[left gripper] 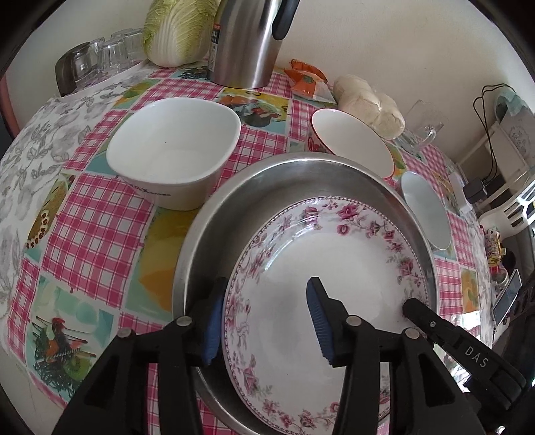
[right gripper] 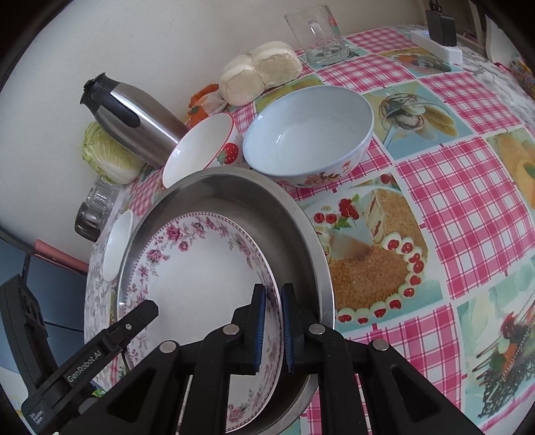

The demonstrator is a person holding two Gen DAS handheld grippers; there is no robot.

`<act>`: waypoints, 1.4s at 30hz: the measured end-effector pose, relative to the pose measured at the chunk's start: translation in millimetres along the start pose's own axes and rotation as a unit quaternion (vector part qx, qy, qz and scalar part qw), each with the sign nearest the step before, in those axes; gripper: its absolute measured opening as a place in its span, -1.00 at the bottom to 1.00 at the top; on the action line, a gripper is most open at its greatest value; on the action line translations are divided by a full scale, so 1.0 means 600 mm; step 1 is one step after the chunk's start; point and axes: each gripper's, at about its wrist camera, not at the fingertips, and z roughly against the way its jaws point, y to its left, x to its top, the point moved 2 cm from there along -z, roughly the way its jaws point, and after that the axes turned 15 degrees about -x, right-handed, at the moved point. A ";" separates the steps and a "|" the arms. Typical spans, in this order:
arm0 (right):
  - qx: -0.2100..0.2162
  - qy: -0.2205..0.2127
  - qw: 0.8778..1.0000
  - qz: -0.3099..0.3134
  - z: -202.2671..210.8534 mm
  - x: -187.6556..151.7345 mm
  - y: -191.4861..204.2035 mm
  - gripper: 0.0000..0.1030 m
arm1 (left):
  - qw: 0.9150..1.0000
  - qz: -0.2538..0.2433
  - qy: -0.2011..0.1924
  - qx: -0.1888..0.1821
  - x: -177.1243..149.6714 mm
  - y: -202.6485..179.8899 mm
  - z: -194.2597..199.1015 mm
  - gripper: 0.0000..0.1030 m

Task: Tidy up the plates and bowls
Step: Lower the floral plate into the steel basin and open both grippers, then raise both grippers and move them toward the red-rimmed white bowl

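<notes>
A floral-rimmed white plate (left gripper: 334, 277) (right gripper: 200, 277) sits inside a steel pan (left gripper: 267, 180) (right gripper: 267, 207) on the checked tablecloth. My left gripper (left gripper: 264, 321) is open, its fingers straddling the plate's near-left rim. My right gripper (right gripper: 273, 329) is shut on the plate's right rim; its black finger also shows in the left wrist view (left gripper: 434, 321). A square white bowl (left gripper: 174, 147) stands left of the pan. A strawberry bowl (right gripper: 200, 147) (left gripper: 351, 144) and a pale blue bowl (right gripper: 307, 130) (left gripper: 426, 210) stand behind the pan.
A steel thermos jug (left gripper: 247, 40) (right gripper: 133, 117), a cabbage (left gripper: 177, 30), upturned glasses (left gripper: 100, 57), bagged buns (right gripper: 260, 73) and a glass mug (right gripper: 317, 36) line the wall. A power strip (right gripper: 438, 47) lies at the far right.
</notes>
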 end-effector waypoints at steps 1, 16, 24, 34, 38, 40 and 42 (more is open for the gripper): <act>0.000 0.000 1.000 0.000 -0.001 0.001 0.002 -0.77 | 1.000 0.000 0.000 -0.002 0.001 0.000 0.000 -0.04; 0.008 0.006 1.000 -0.011 -0.003 0.004 -0.002 -0.72 | 0.996 0.064 -0.011 -0.060 0.002 0.021 0.013 0.07; -0.006 -0.015 1.000 0.019 0.007 0.007 0.011 -0.55 | 0.999 0.028 -0.016 -0.030 0.004 0.006 0.017 0.08; -0.001 -0.039 0.999 0.002 0.043 0.017 -0.003 -0.19 | 0.997 0.045 -0.030 -0.046 0.008 0.011 0.048 0.34; 0.006 -0.056 0.998 -0.001 0.063 0.019 -0.006 -0.12 | 0.995 0.050 -0.050 -0.064 0.009 0.011 0.072 0.37; 0.003 -0.066 0.998 0.002 0.070 0.020 -0.002 0.06 | 0.995 0.049 -0.057 -0.062 0.010 0.010 0.079 0.53; -0.003 -0.078 0.997 0.010 0.078 0.019 0.000 0.43 | 0.996 0.044 -0.064 -0.053 0.012 0.009 0.084 0.66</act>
